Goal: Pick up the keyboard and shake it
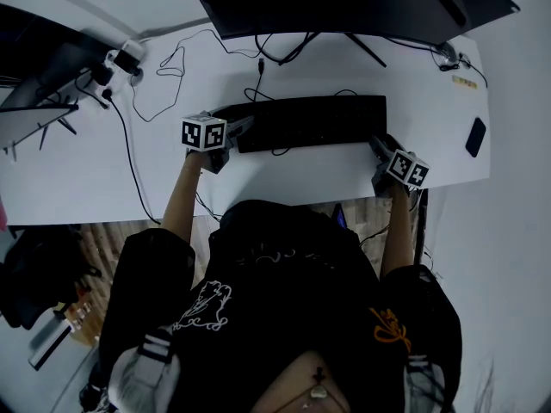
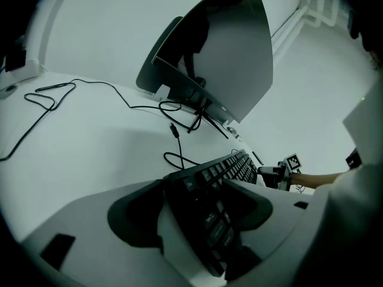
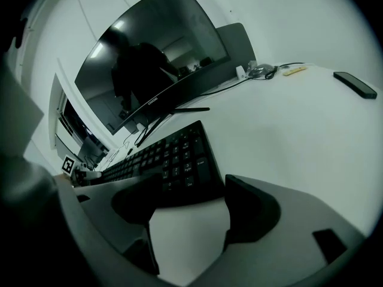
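Note:
A black keyboard [image 1: 310, 120] lies flat on the white desk [image 1: 86, 170], in front of the monitor. My left gripper [image 1: 231, 136] is at its left end. In the left gripper view the keyboard [image 2: 206, 196] runs between the wide-apart jaws of the left gripper [image 2: 197, 203], with a strip of pale surface beside one pad. My right gripper [image 1: 379, 149] sits at the right end. In the right gripper view the right gripper [image 3: 194, 199] stands open, and the keyboard [image 3: 173, 160] has its near corner just inside the jaws, with bare desk between the pads.
A large curved monitor [image 1: 344, 3] stands close behind the keyboard, on splayed stand legs. Loose black cables [image 1: 164, 67] trail over the desk's left half. A dark phone [image 1: 475, 136] lies at the far right. A second screen [image 1: 34, 50] is at the left. The desk's front edge runs under my forearms.

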The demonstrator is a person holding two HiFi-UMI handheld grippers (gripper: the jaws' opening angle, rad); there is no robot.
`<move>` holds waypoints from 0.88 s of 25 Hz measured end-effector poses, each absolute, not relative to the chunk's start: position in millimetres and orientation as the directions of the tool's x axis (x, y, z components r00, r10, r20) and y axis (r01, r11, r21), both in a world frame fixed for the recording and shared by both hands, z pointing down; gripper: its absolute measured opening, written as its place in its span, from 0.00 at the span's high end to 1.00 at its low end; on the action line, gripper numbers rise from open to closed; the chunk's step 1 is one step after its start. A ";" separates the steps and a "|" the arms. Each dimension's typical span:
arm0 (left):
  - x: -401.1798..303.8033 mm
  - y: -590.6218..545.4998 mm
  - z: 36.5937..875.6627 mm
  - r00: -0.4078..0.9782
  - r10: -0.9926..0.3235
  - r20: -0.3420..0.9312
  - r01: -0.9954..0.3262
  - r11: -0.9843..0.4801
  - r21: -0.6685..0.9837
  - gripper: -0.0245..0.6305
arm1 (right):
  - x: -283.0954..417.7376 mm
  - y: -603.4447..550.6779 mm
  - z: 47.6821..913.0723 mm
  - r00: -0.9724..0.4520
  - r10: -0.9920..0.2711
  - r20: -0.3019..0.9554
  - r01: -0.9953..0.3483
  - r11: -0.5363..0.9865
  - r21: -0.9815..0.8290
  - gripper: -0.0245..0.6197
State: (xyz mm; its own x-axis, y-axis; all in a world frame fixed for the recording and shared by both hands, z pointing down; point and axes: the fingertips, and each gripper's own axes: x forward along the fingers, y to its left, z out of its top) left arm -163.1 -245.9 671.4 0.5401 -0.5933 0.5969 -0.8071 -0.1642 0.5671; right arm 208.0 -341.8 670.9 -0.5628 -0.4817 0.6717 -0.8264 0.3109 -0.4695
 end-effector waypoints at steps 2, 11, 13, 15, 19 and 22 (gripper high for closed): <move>-163.3 -246.7 672.7 0.524 -0.597 0.607 -0.815 -0.144 0.562 0.50 | 213.0 -344.7 671.2 -0.560 -0.499 0.661 -0.824 0.255 -0.506 0.47; -163.7 -248.2 671.9 0.482 -0.625 0.614 -0.840 -0.130 0.527 0.50 | 222.8 -350.6 675.6 -0.523 -0.510 0.683 -0.843 0.191 -0.503 0.66; -165.8 -248.2 668.2 0.470 -0.636 0.612 -0.849 -0.136 0.511 0.50 | 221.1 -349.7 675.6 -0.533 -0.506 0.678 -0.838 0.201 -0.508 0.66; -168.8 -249.4 662.8 0.462 -0.652 0.601 -0.855 -0.146 0.498 0.50 | 219.2 -348.4 674.2 -0.544 -0.505 0.670 -0.831 0.213 -0.515 0.66; -178.5 -255.8 640.9 0.447 -0.694 0.564 -0.869 -0.187 0.458 0.50 | 210.3 -351.0 663.3 -0.574 -0.522 0.631 -0.809 0.241 -0.536 0.66; -184.9 -264.0 617.6 0.427 -0.732 0.532 -0.890 -0.235 0.391 0.51 | 203.0 -355.5 651.8 -0.597 -0.532 0.600 -0.792 0.271 -0.548 0.66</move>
State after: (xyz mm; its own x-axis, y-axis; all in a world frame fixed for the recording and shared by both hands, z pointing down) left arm -184.9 -264.0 617.6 0.4266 -0.7317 0.5316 -0.8900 -0.2349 0.3908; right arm 203.0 -355.5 651.8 -0.5973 -0.5321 0.6001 -0.7916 0.2709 -0.5477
